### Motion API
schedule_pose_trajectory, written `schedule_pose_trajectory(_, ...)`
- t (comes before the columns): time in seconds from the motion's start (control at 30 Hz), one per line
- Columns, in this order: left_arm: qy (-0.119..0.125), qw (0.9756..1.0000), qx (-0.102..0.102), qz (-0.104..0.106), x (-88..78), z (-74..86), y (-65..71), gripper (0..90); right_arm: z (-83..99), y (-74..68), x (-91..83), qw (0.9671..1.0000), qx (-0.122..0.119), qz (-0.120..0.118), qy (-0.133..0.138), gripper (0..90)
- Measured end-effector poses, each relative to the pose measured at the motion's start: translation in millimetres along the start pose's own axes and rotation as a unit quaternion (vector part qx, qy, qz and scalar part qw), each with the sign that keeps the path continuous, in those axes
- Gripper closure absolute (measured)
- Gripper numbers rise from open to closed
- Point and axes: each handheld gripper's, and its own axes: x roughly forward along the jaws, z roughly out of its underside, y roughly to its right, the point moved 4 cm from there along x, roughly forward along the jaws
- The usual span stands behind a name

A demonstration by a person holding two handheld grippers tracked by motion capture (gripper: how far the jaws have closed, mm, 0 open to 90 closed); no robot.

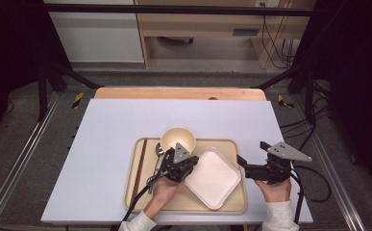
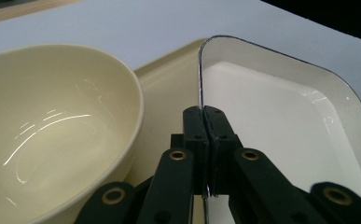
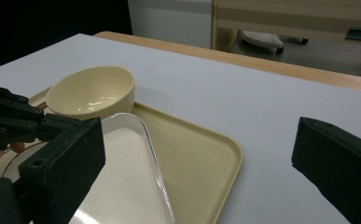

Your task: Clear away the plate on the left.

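A white square plate (image 1: pixel 213 178) with a thin dark rim lies on a beige tray (image 1: pixel 231 204), tilted up at its left edge. My left gripper (image 1: pixel 193 160) is shut on that rim, and the left gripper view has the two pads pressed together on the plate's edge (image 2: pixel 205 111). A cream bowl (image 1: pixel 178 139) stands on the tray just beyond it, also seen as the bowl (image 2: pixel 52 126) at left. My right gripper (image 1: pixel 252 154) hovers to the right of the tray, jaws wide open with nothing between them (image 3: pixel 197 161). In the right gripper view are the plate (image 3: pixel 122 182) and bowl (image 3: pixel 92 91).
Dark chopsticks (image 1: pixel 139 168) and a spoon (image 1: pixel 158 153) lie along the tray's left side. The tray sits on a pale blue-white board (image 1: pixel 102 144) over a wooden table (image 1: pixel 179 93). Black frame legs and cables flank the table.
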Motion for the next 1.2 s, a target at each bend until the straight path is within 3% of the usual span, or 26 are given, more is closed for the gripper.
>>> schedule_pose_trajectory(0.73,-0.073,0.9971,0.012,-0.016,25.9,24.8,-4.7,81.2,0.9,-0.5,1.7,1.0,-0.002,-0.002,-0.002,3.2)
schedule_pose_trajectory(0.83,-0.071,0.9973,0.014,-0.011,25.7,24.6,-5.1,80.1,1.0,-0.5,2.1,1.0,-0.002,-0.001,-0.003,3.2)
schedule_pose_trajectory(1.03,-0.069,0.9972,0.03,-0.003,13.7,19.3,-5.1,62.9,1.2,-0.2,2.1,1.0,-0.001,-0.001,-0.003,3.1)
schedule_pose_trajectory(1.2,-0.024,0.9979,0.041,0.044,-11.7,5.2,0.9,48.5,1.2,0.1,1.9,1.0,-0.001,0.001,-0.003,3.1)
